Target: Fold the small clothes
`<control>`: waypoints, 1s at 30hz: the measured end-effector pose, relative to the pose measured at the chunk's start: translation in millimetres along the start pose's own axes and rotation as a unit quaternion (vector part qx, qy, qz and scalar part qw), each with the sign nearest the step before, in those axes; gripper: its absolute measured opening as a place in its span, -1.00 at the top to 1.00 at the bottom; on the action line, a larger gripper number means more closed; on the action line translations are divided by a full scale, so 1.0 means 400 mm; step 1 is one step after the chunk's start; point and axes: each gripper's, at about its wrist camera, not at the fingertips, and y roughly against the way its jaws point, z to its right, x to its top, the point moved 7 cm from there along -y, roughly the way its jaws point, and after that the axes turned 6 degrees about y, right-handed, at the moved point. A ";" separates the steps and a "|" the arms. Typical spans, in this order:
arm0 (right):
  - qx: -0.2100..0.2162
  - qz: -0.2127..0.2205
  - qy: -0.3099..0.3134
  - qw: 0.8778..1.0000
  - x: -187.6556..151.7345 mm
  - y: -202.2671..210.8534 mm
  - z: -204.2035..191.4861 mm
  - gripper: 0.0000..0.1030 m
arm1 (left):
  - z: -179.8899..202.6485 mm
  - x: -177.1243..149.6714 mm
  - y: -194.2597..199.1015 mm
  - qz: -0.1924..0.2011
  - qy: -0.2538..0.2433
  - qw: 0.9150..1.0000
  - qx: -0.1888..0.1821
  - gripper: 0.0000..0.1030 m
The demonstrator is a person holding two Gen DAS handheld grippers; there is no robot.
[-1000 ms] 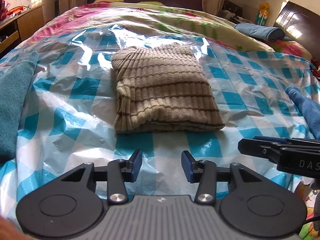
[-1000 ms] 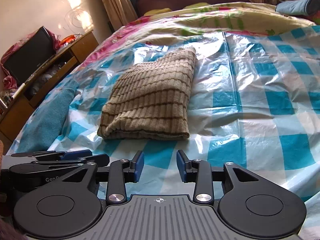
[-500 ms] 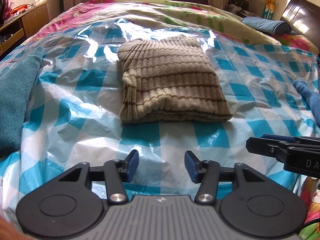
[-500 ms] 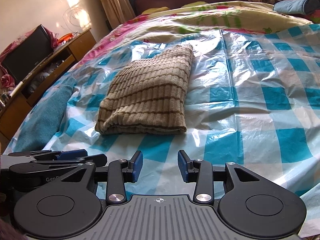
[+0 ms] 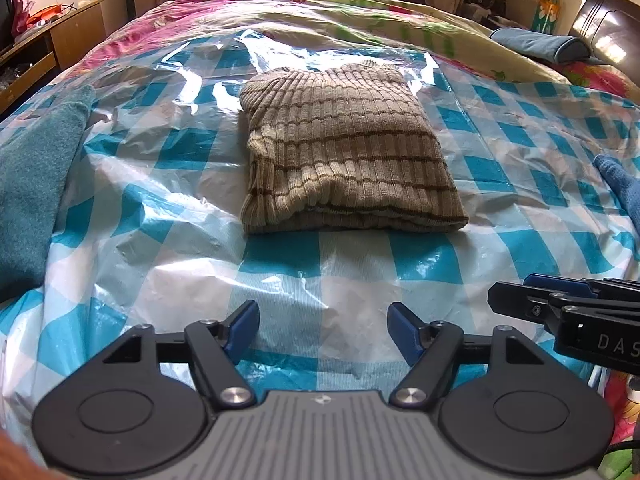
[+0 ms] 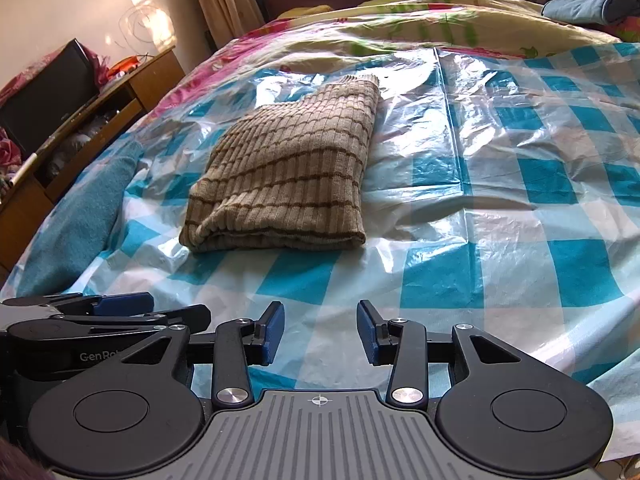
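A tan ribbed sweater with thin brown stripes (image 5: 344, 152) (image 6: 288, 172) lies folded into a thick rectangle on the blue-and-white checked plastic sheet (image 5: 160, 216) (image 6: 500, 184) over the bed. My left gripper (image 5: 323, 330) hovers near the bed's front edge, well short of the sweater; its jaws are opening and nothing is between them. My right gripper (image 6: 320, 332) sits beside it, to the right; its jaws are opening too, with only the sheet showing between them. The right gripper's fingers (image 5: 560, 304) show at the right of the left wrist view, and the left gripper's fingers (image 6: 120, 312) at the lower left of the right wrist view.
A teal towel (image 5: 28, 184) (image 6: 76, 220) lies along the bed's left edge, and a blue cloth (image 5: 620, 188) at its right edge. A wooden cabinet (image 6: 92, 112) stands left of the bed. A blue rolled cushion (image 5: 540, 46) rests at the far right.
Both grippers' jaws have widened, the left one much more. The sweater has not moved on the sheet.
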 end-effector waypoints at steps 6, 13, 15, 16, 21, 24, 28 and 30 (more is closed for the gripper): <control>-0.008 0.002 0.003 1.000 -0.006 0.003 0.003 0.12 | -0.004 -0.005 0.001 -0.002 0.005 1.000 0.009 -0.58; -0.011 -0.002 0.000 1.000 -0.018 0.000 0.005 0.11 | -0.007 -0.012 0.005 -0.003 0.008 1.000 0.016 -0.63; -0.012 -0.002 0.000 1.000 -0.020 0.000 0.005 0.11 | -0.007 -0.012 0.005 -0.004 0.011 1.000 0.014 -0.65; -0.011 -0.002 0.000 1.000 -0.019 0.000 0.005 0.11 | -0.006 -0.012 0.004 -0.004 0.009 1.000 0.015 -0.65; -0.011 -0.002 -0.001 1.000 -0.022 0.000 0.005 0.10 | 0.000 -0.015 0.004 -0.005 0.005 1.000 0.021 -0.68; -0.012 -0.003 -0.001 1.000 -0.024 0.000 0.005 0.10 | -0.001 -0.015 0.005 -0.005 0.008 1.000 0.019 -0.69; -0.012 -0.003 -0.001 1.000 -0.023 0.000 0.006 0.10 | -0.001 -0.018 0.004 -0.008 0.010 1.000 0.016 -0.73; -0.013 -0.003 -0.001 1.000 -0.029 0.000 0.005 0.10 | 0.001 -0.022 0.003 -0.010 0.010 1.000 0.015 -0.76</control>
